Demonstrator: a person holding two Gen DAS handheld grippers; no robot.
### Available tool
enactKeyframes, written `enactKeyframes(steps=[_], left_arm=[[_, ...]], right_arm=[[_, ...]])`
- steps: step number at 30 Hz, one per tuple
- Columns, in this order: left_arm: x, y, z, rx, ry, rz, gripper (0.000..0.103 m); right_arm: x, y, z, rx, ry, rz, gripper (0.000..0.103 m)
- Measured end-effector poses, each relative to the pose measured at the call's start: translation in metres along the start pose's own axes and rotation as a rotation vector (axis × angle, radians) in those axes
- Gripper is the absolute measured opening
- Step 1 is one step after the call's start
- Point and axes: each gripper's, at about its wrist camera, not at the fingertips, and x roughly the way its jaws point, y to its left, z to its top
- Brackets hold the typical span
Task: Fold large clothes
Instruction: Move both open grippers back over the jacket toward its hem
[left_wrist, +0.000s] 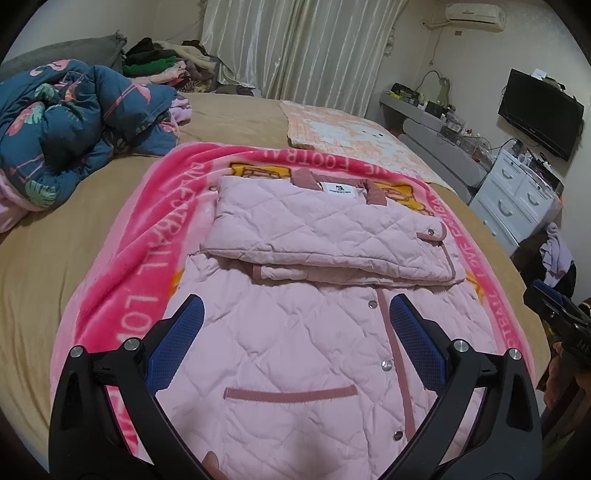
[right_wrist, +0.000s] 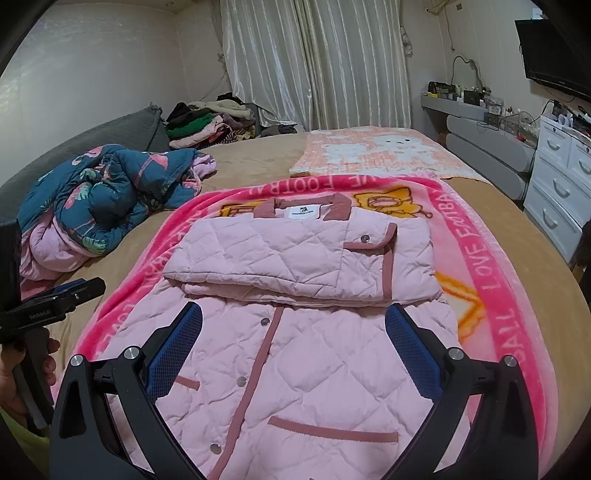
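One quilted pink jacket on one pink blanket.
Two hand-held grippers, left and right, are held wide apart above it; four snaps are counted.

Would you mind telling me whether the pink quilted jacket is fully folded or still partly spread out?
Partly folded: the pink quilted jacket has its sleeves folded across the chest, while the lower body still lies flat on the pink blanket.
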Motion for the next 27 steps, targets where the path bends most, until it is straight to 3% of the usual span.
enactKeyframes(steps=[27], left_arm=[[-0.029,0.01,-0.044,0.018,0.004,0.004,0.094]], right_arm=[[-0.03,0.017,-0.036,-0.014,-0.007,0.038,0.099]])
